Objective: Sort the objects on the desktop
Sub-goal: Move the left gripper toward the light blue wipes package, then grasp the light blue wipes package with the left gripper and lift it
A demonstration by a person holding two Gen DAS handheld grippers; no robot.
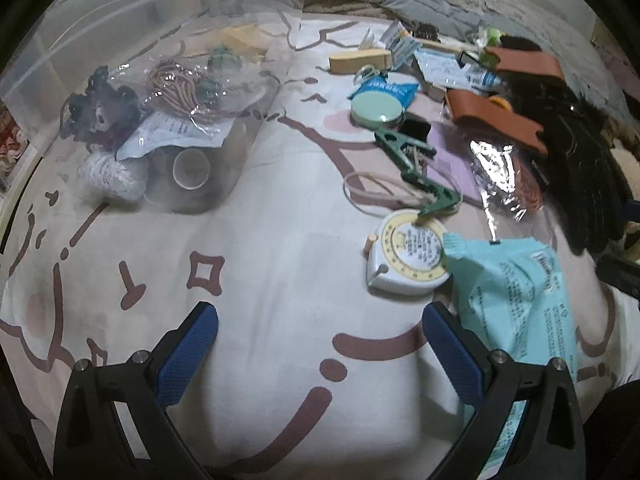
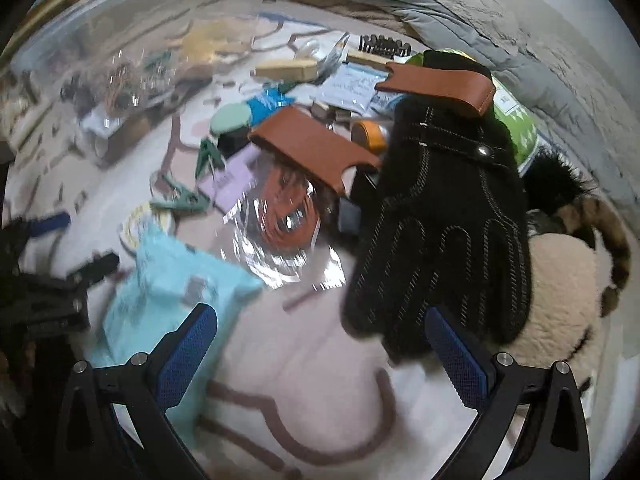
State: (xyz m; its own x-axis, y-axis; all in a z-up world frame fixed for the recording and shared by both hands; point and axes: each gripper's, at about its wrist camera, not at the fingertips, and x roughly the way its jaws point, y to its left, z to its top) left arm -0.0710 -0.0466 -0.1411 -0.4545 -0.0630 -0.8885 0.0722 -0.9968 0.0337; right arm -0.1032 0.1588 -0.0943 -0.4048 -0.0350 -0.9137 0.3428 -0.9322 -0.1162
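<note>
Small objects lie scattered on a patterned cloth. My left gripper (image 1: pixel 320 320) is open and empty, low over the cloth, with a light blue packet (image 1: pixel 516 312) against its right finger. A white and yellow tape measure (image 1: pixel 408 254) sits just ahead, with a green clip (image 1: pixel 416 168) beyond it. My right gripper (image 2: pixel 320 320) is open and empty. A black glove (image 2: pixel 448 232) lies just ahead of its right finger, and the light blue packet (image 2: pixel 172 292) is at its left finger. The left gripper (image 2: pixel 60 280) shows at the left edge.
A clear plastic bin (image 1: pixel 120 40) at the left holds bagged hair ties, a white yarn ball and a tape roll. Brown leather pieces (image 2: pixel 316 148), a crinkly bag of orange bands (image 2: pixel 284 224), a round green case (image 1: pixel 375 109) and a furry toy (image 2: pixel 560 280) lie around.
</note>
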